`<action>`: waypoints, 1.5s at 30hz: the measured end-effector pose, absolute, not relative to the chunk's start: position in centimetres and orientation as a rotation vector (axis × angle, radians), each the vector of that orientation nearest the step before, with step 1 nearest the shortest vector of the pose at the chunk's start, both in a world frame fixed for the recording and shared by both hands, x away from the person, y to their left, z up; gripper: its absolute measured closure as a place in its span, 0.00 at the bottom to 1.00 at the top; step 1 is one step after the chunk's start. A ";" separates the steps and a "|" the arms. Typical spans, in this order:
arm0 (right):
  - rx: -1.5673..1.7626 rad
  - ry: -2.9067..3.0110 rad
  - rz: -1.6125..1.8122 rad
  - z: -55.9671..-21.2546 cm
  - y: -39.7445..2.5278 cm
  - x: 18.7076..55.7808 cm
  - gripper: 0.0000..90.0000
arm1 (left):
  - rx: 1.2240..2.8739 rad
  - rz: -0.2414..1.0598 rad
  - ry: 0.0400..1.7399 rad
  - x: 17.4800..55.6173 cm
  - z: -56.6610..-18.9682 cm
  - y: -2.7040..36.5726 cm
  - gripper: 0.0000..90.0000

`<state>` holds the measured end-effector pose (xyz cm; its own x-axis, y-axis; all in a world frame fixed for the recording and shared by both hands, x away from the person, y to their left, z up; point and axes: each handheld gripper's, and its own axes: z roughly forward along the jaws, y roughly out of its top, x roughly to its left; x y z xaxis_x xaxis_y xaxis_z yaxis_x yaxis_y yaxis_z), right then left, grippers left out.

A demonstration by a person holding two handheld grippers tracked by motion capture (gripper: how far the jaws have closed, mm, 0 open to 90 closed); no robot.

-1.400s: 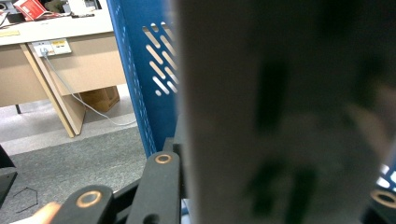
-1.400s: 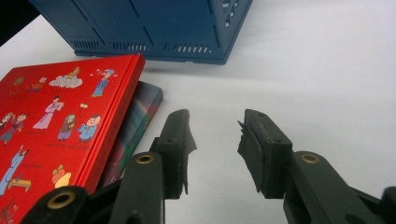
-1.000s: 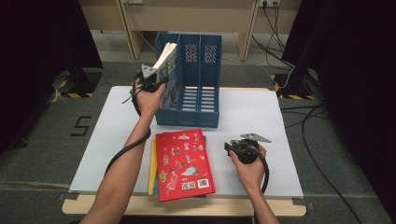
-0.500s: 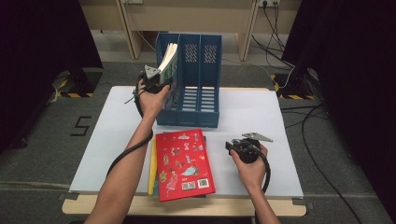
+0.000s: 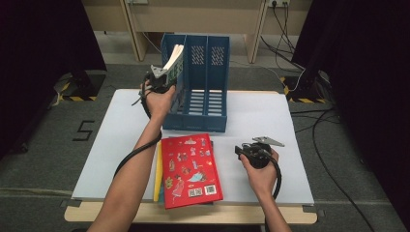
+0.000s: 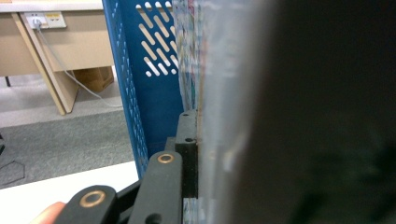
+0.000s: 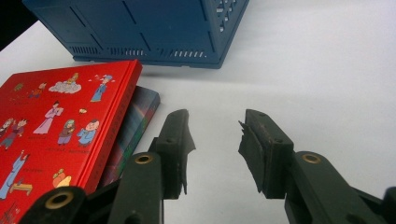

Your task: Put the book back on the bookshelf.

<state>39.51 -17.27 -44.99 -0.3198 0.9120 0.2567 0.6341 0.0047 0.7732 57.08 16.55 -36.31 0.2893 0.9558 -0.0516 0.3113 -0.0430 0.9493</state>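
Left gripper (image 5: 162, 77) nudged book (image 5: 174, 62) rackward, right gripper (image 5: 252, 151) unmoved

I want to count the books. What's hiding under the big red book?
Under the red book lie a yellow one, its edge peeking out left, and a dark, rainbow-covered one. The red cover hides most of both, so more could lie beneath.

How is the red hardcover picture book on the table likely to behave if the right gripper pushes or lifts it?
The red hardcover picture book probably stays stiff, since its cover lies flat with a thick square edge. It rests on other thin books, so a push may slide it off them or drag them along. Its glossy cover could slip between the open fingers of the right gripper.
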 end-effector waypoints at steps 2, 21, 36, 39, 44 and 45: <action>1.599 1.965 1.226 -44.9 -17.3 39.5 0.68 | 1.544 0.800 1.200 57.0 -36.4 16.8 0.82; 1.595 1.955 1.233 -44.8 -17.7 39.5 0.68 | 1.392 0.836 1.140 59.2 -35.0 17.3 0.82; 1.598 1.965 1.228 -44.9 -17.5 39.5 0.68 | 1.493 0.815 1.127 59.5 -37.1 16.0 0.74; 1.593 1.967 1.229 -44.9 -17.5 39.5 0.68 | 1.511 0.817 1.122 58.5 -36.5 16.2 0.68; 1.597 1.963 1.229 -44.9 -17.6 39.5 0.67 | 1.532 0.804 1.121 56.5 -36.0 16.5 0.71; 1.599 1.962 1.229 -44.8 -17.6 39.5 0.67 | 1.537 0.796 1.124 56.3 -36.0 16.5 0.72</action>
